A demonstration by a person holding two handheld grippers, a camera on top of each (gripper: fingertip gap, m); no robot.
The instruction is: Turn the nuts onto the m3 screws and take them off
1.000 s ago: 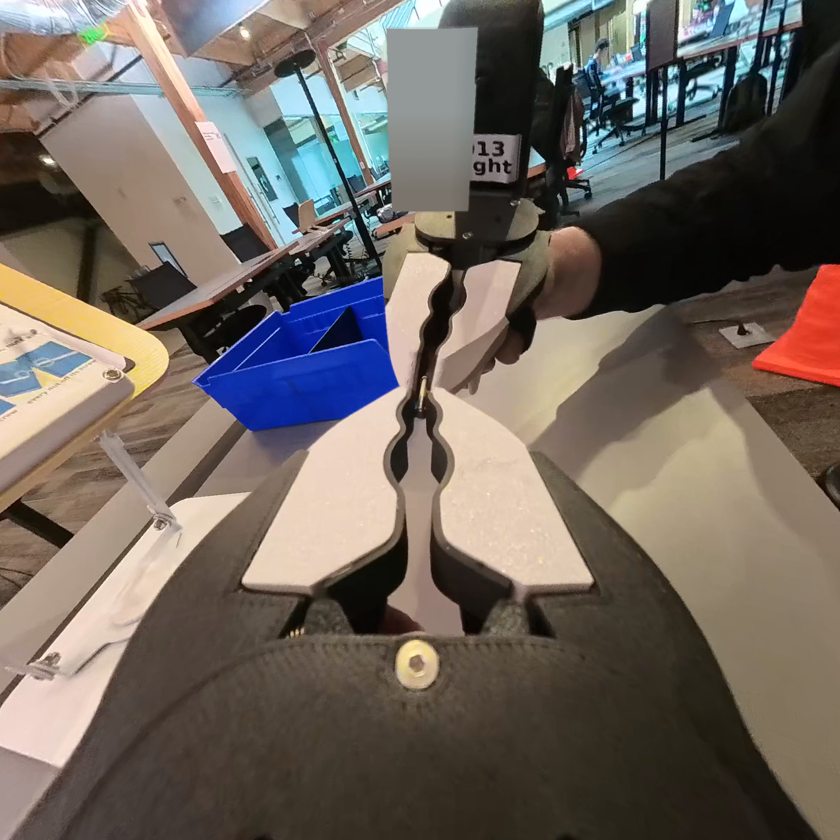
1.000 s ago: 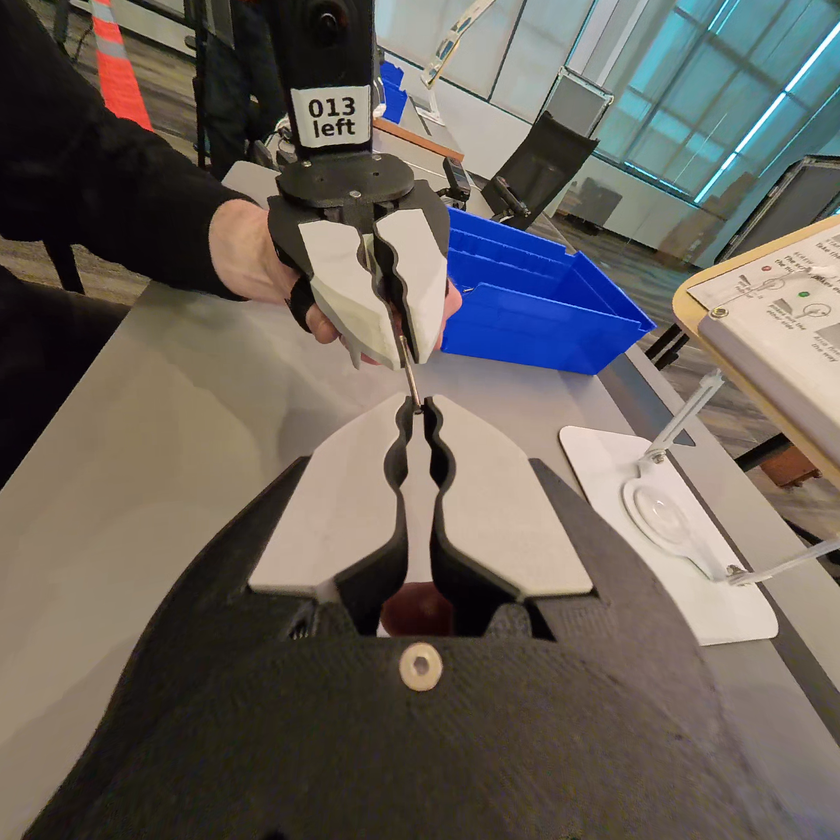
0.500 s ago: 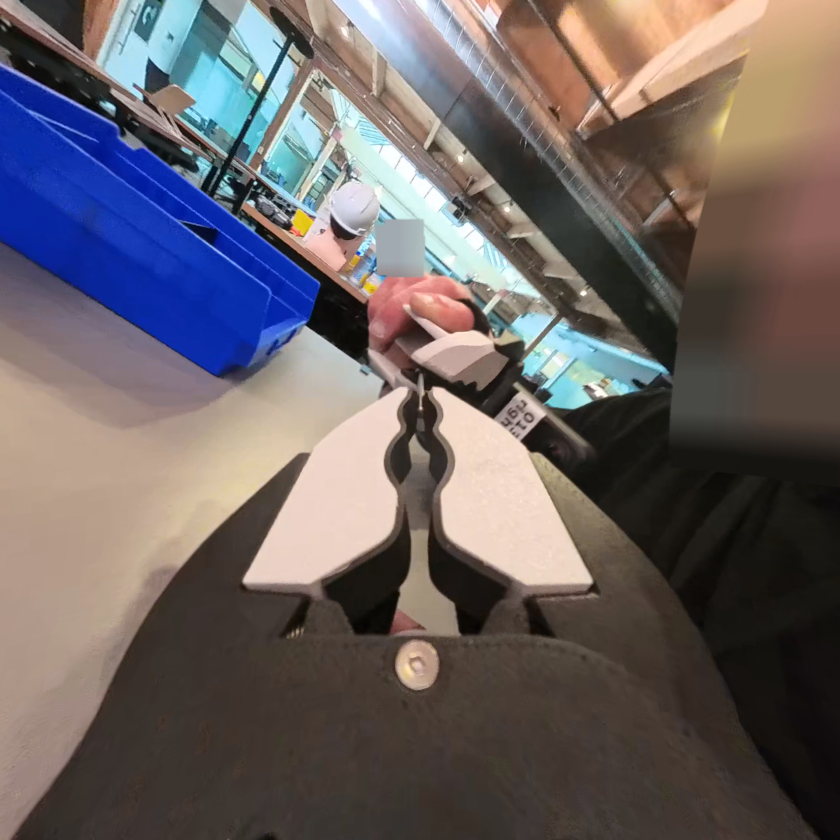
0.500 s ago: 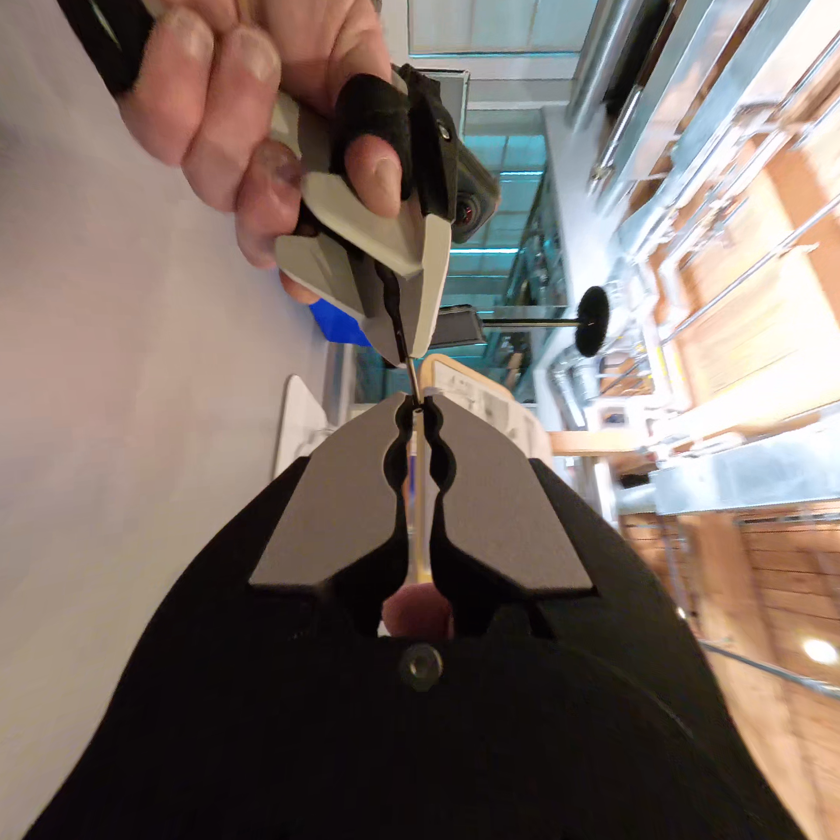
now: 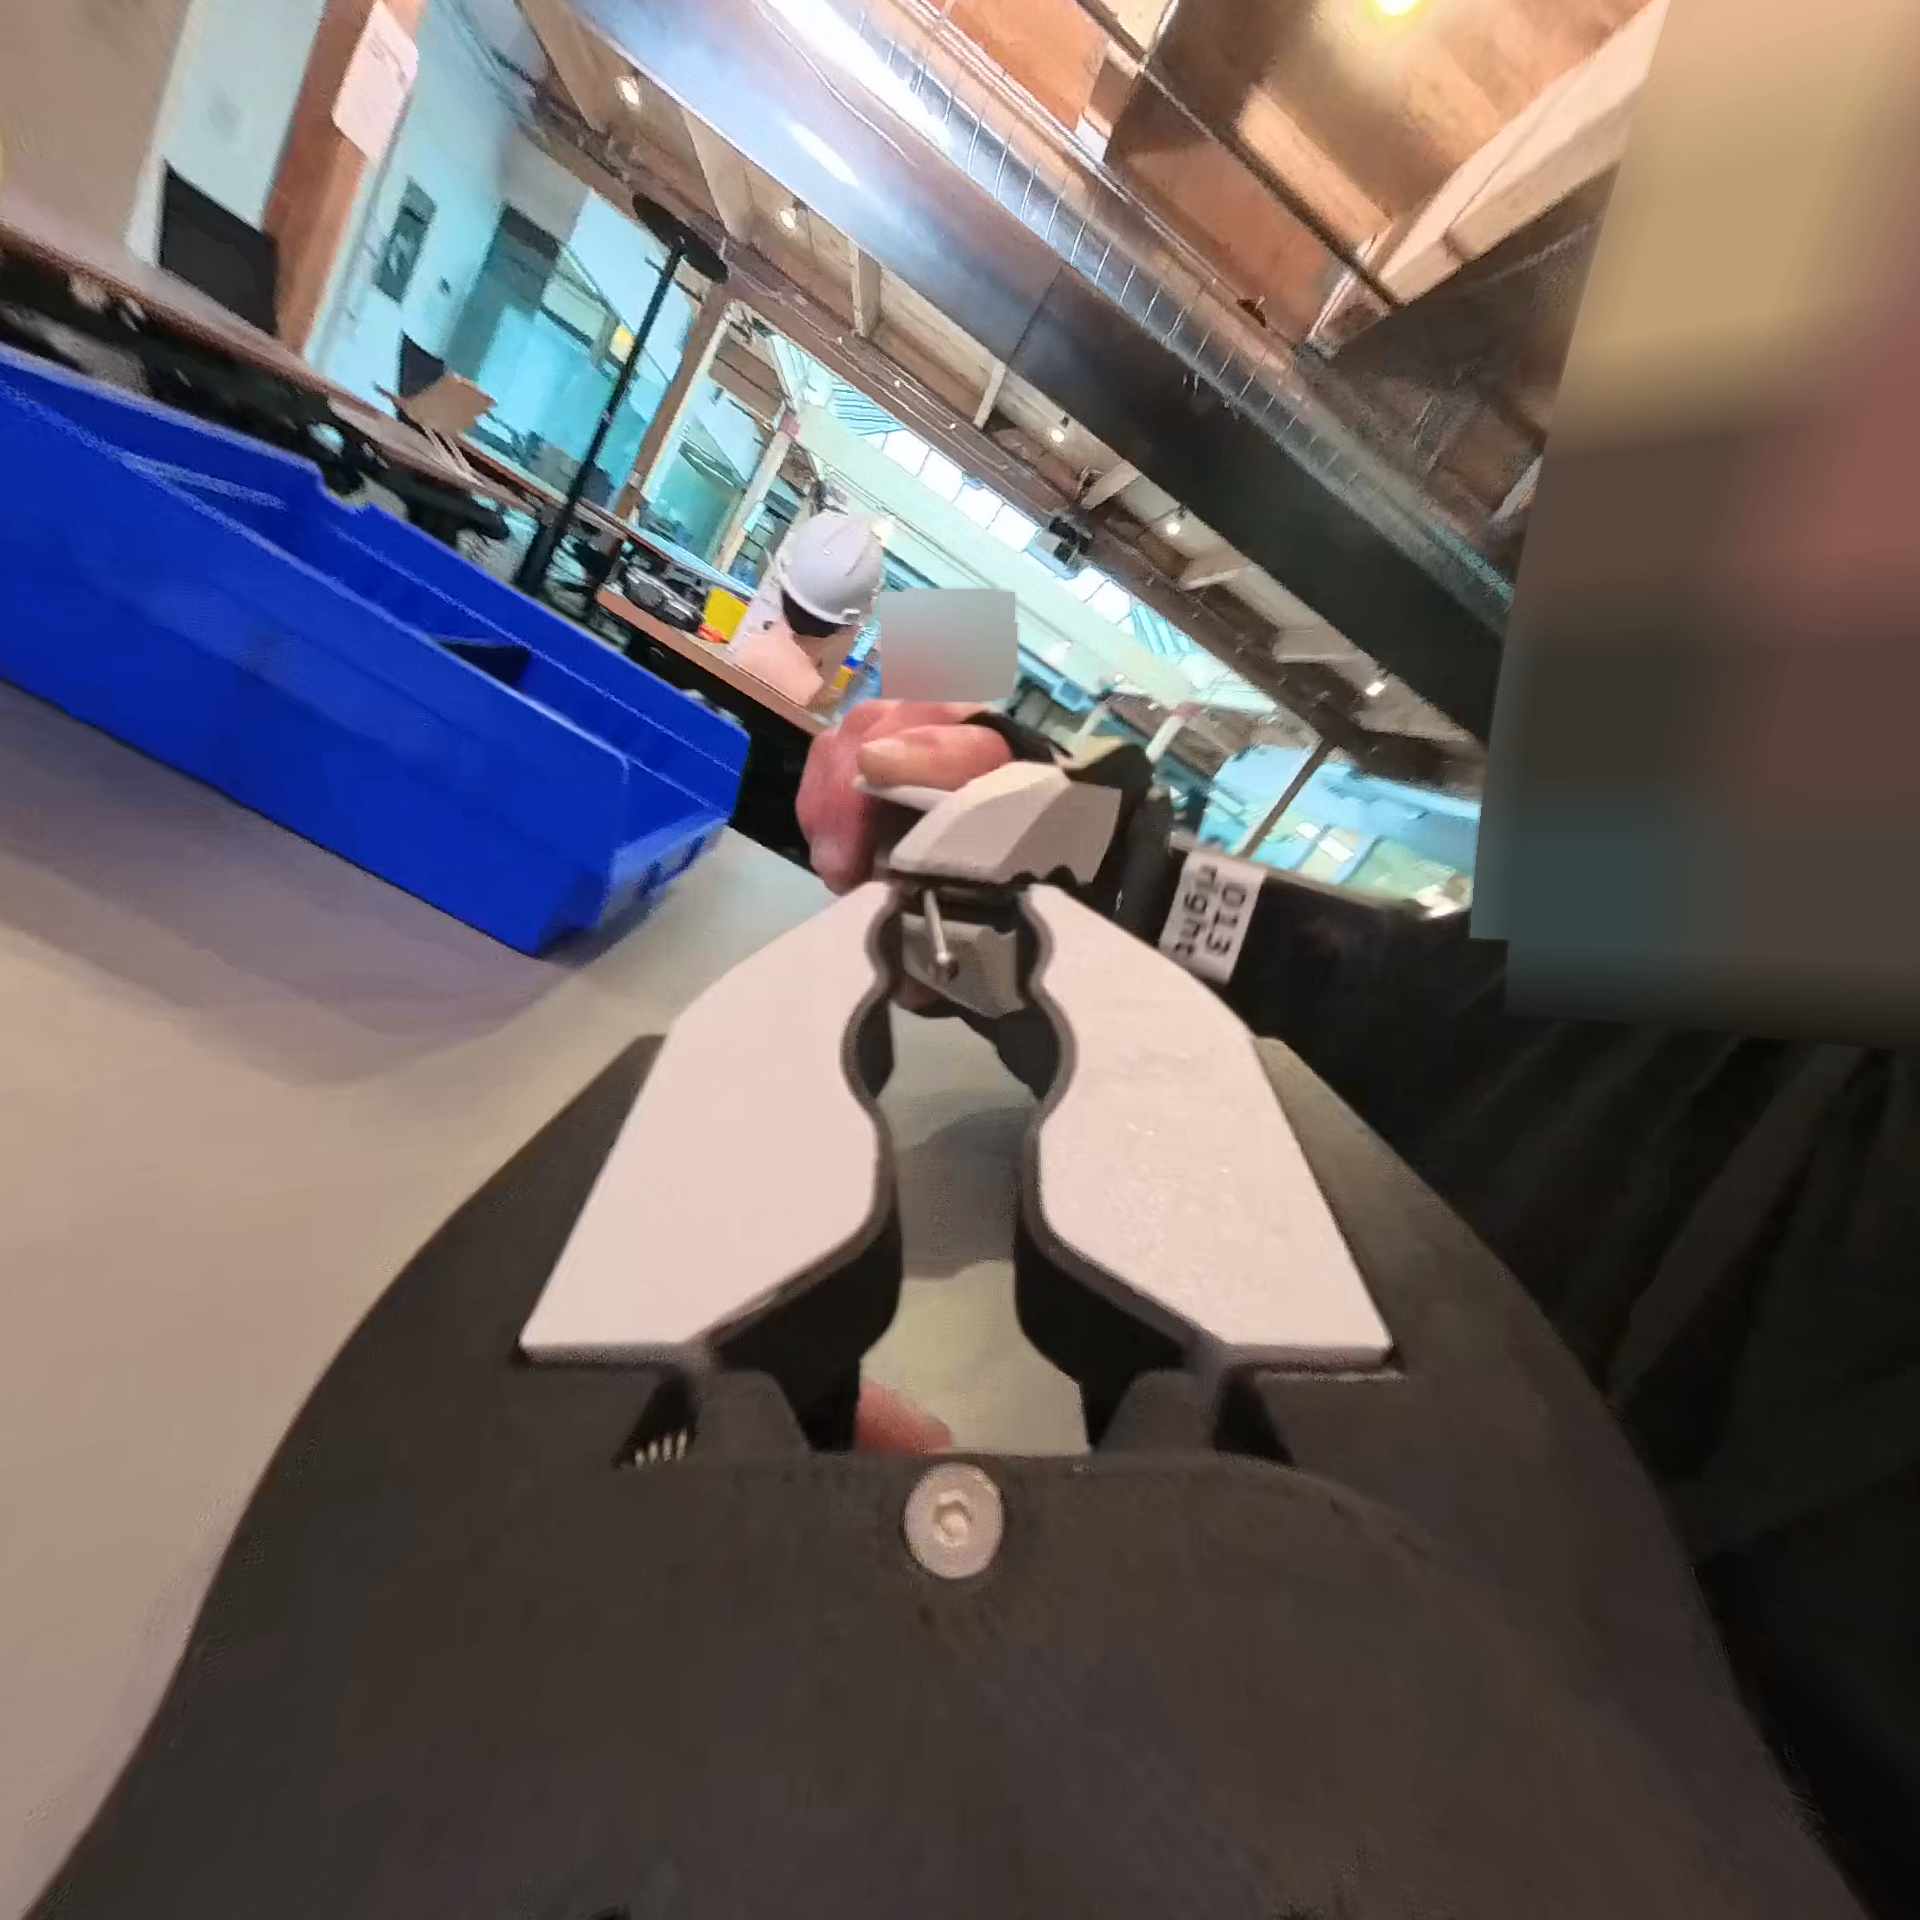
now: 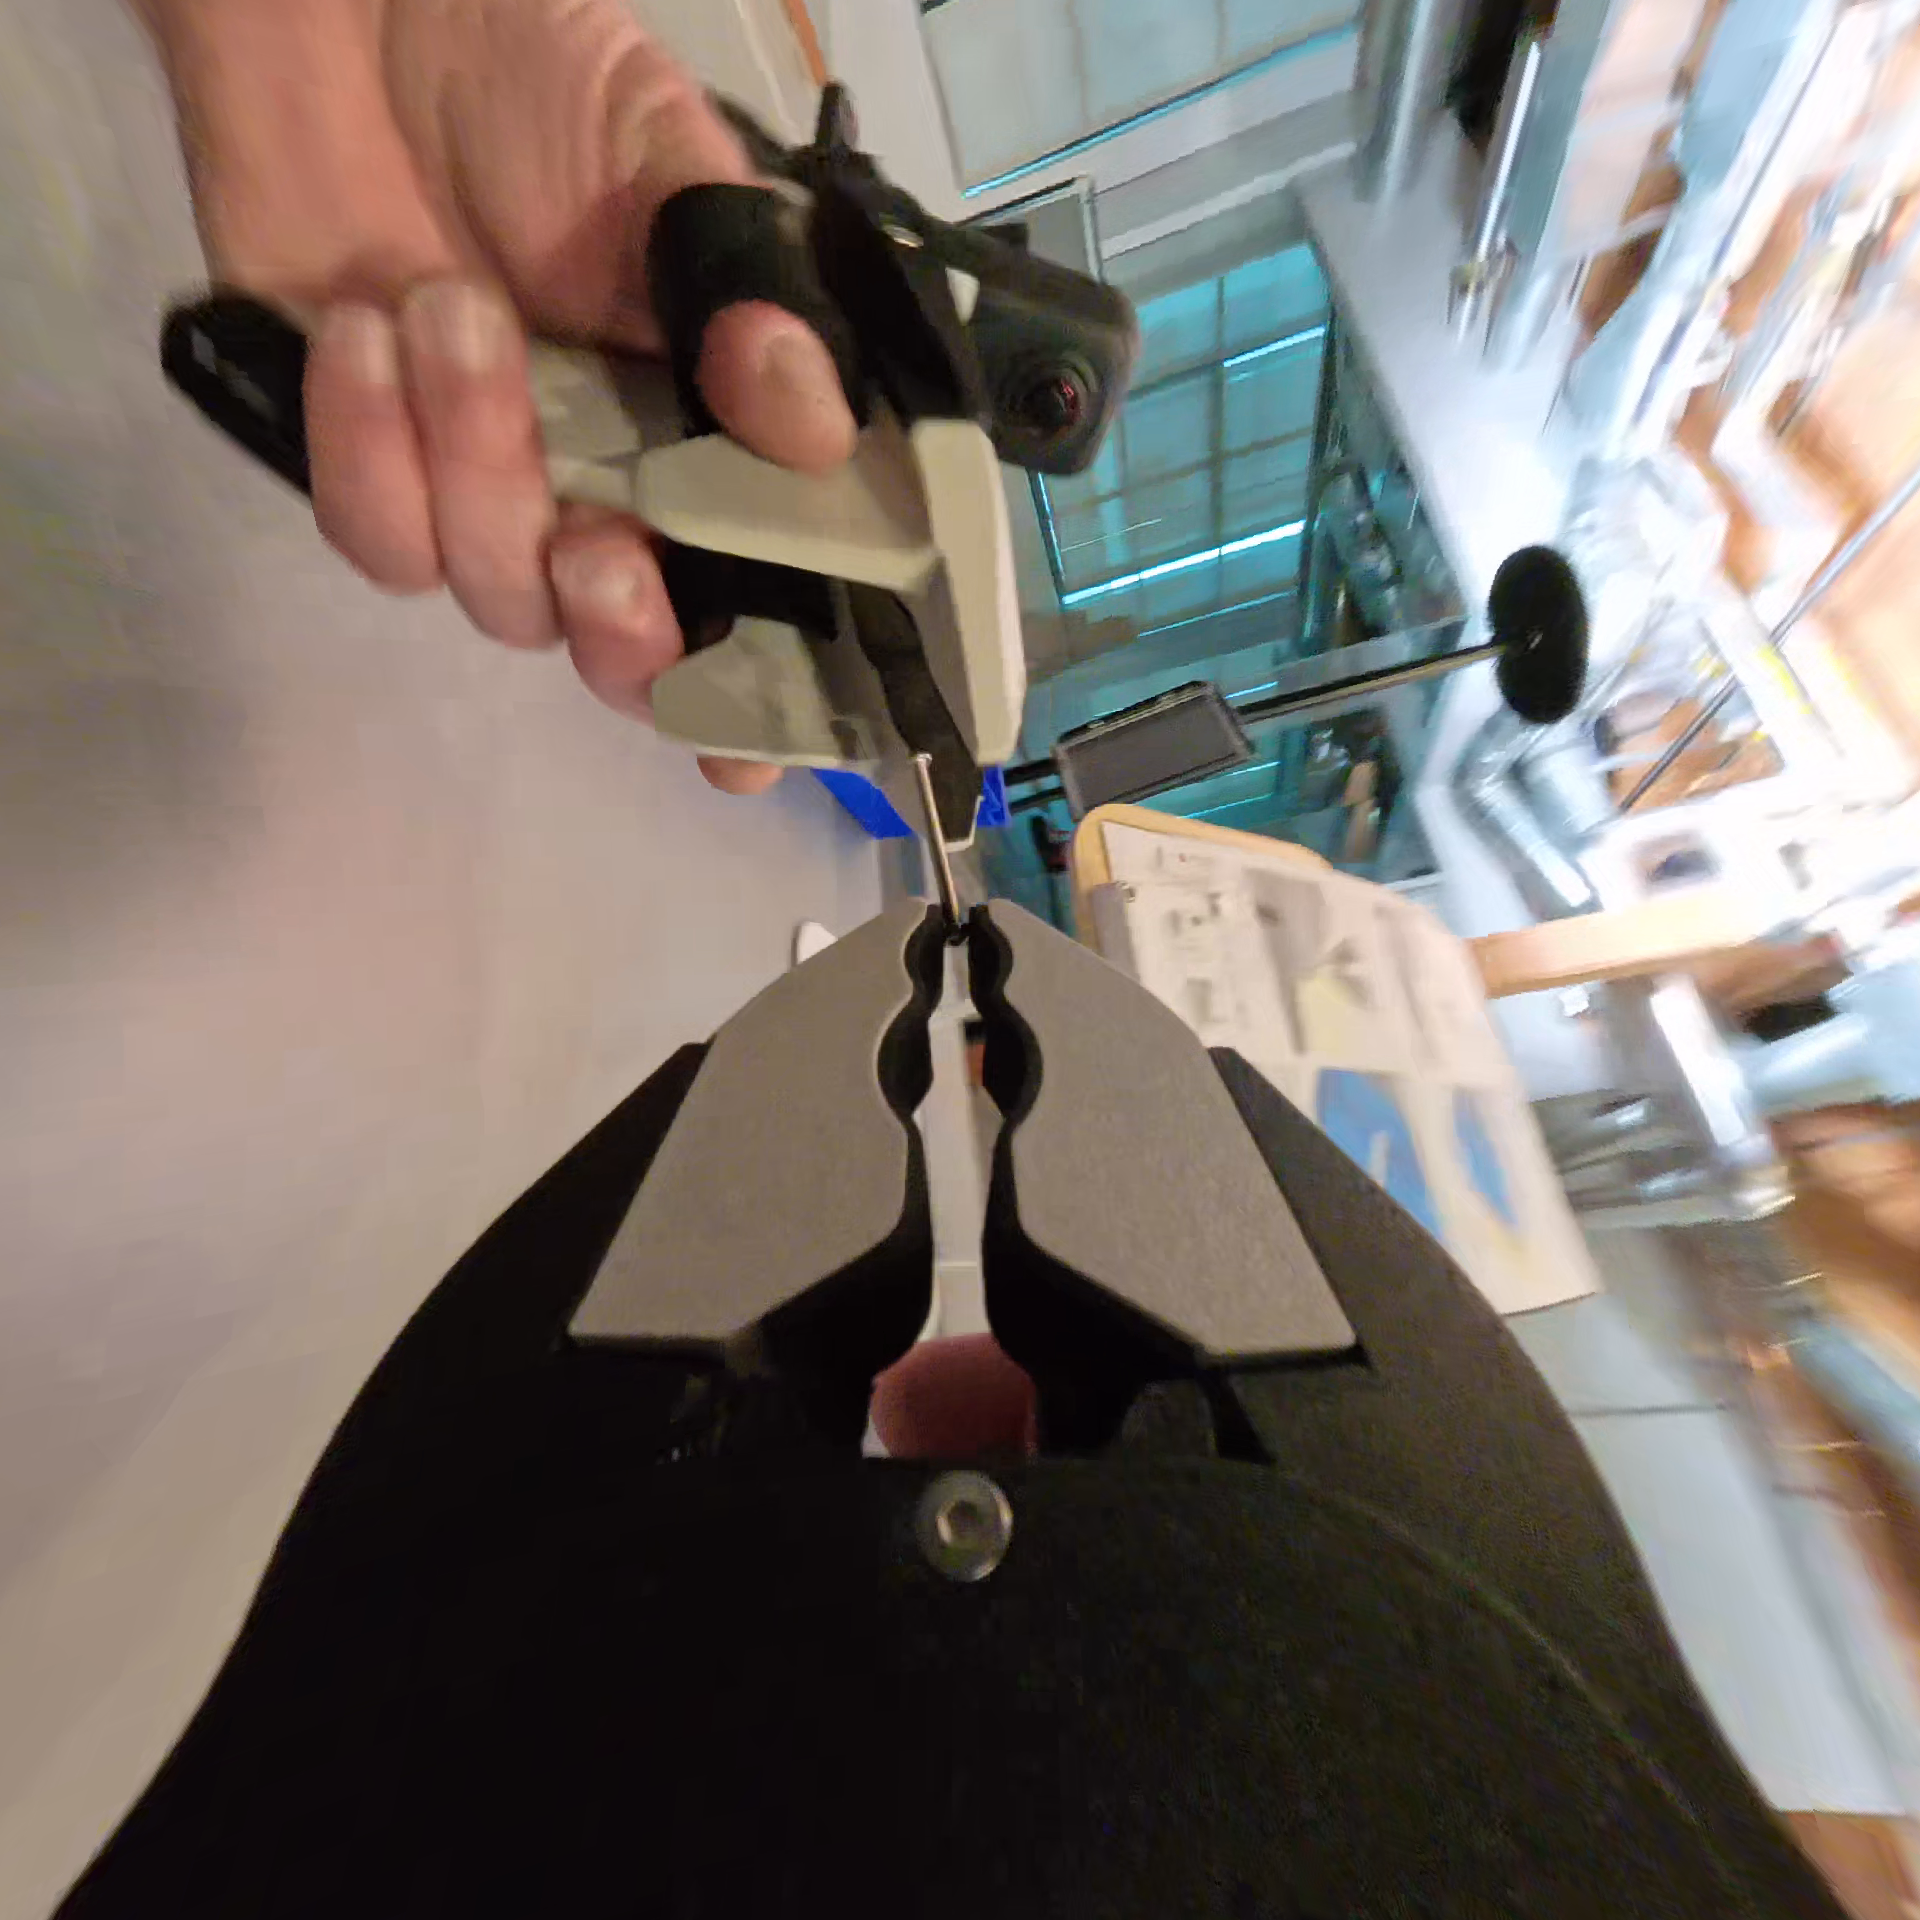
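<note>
The left gripper [image 5: 951, 914] stood apart around the m3 screw [image 6: 938, 844], which the right gripper [image 6: 951, 920] pinched by its end between closed tips.

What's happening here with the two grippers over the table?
A person holds a hand-held gripper in each hand above a grey table. The right hand-held gripper is closed on one end of a thin silver screw, pinching it at the fingertips. The left hand-held gripper stands open at the screw's far end, not clamping it. Whether a nut is on the screw is too small to tell. A blue plastic bin sits behind on the table.
</note>
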